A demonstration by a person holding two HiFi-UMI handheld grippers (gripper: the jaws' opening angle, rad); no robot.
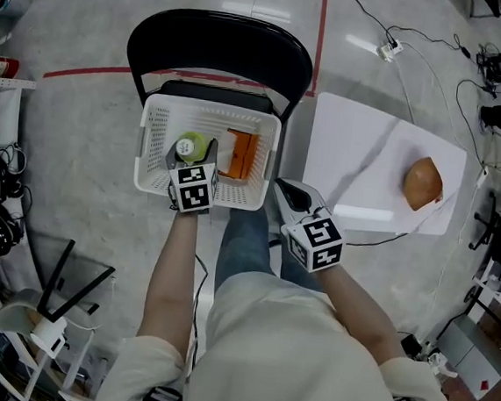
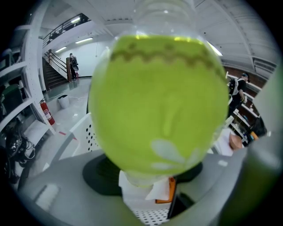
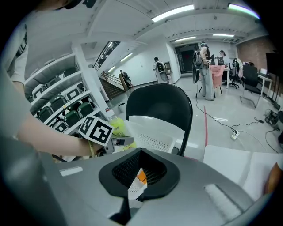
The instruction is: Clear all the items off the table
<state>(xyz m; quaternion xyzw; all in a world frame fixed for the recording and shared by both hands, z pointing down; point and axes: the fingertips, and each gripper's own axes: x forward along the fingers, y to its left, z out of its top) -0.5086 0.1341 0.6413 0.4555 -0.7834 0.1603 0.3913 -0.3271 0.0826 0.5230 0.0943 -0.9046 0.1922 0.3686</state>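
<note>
1. A white table (image 1: 361, 153) stands at the right of the head view, bearing one brown rounded item (image 1: 422, 183) near its far right edge.
2. A black chair (image 1: 221, 47) at upper centre carries a white perforated basket (image 1: 153, 155) on its seat; an orange box (image 1: 242, 153) lies inside.
3. Both stand on a grey floor (image 1: 80, 135), where a red tape line (image 1: 321, 35) and loose cables (image 1: 425, 40) run.
</note>
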